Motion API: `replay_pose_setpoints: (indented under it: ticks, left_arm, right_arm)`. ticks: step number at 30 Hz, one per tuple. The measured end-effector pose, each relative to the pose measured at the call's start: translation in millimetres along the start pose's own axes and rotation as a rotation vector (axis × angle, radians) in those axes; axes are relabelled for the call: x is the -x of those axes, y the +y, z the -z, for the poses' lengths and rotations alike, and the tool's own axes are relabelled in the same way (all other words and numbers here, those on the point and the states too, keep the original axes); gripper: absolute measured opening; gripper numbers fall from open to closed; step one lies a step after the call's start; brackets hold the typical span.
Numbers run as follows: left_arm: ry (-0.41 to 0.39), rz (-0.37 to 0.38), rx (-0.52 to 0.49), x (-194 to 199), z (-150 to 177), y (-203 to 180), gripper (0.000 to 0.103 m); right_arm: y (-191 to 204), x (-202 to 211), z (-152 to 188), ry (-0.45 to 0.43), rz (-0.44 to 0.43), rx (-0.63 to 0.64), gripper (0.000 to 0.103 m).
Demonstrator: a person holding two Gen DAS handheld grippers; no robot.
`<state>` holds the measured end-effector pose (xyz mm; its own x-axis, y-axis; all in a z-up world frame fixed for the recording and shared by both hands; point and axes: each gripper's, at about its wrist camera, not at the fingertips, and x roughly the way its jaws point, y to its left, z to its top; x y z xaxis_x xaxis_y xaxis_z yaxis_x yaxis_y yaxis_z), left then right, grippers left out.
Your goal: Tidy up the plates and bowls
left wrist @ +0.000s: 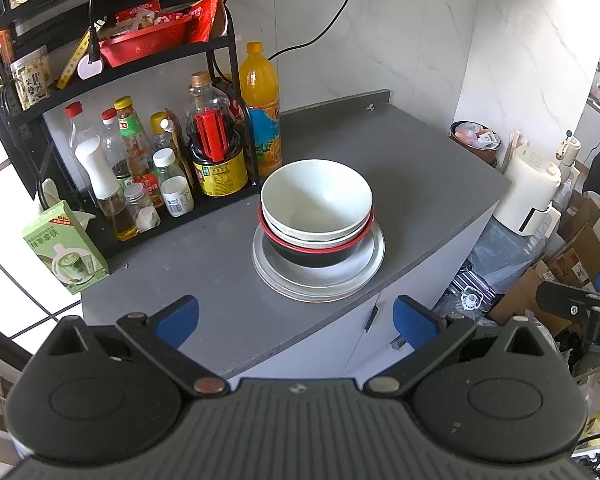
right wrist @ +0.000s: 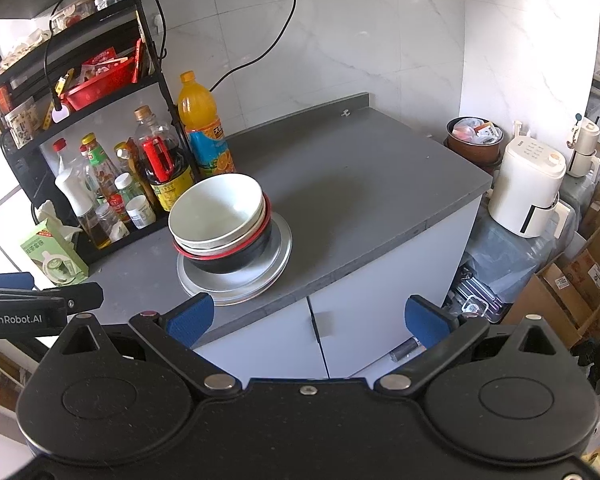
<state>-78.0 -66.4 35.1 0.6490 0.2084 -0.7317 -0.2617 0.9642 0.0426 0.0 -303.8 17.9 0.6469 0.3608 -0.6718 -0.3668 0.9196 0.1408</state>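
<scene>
We see both the left gripper (left wrist: 296, 316) and right gripper (right wrist: 310, 316) spread empty, the bowls (left wrist: 316, 204) stacked on plates (left wrist: 364, 268) ahead of the fingers; seemingly finished.

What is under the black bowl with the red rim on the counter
Stacked metal plates lie directly under the black bowl, on the grey counter. How many plates is hard to tell; their centres are covered by the bowl.

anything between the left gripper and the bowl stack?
Nothing. In the left wrist view only bare grey countertop lies between the open left gripper and the bowl stack on its plates. The right wrist view agrees.
</scene>
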Motion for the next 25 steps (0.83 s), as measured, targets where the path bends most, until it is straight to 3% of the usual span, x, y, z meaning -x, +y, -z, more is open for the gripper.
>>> replay_pose_setpoints:
  ticks: [25]
  left_arm:
    - [0.029, 0.032, -0.043, -14, -6, -15, 0.102]
  right_arm:
    - [-13, -3, 8, -0.003, 0.03, -0.064, 0.103]
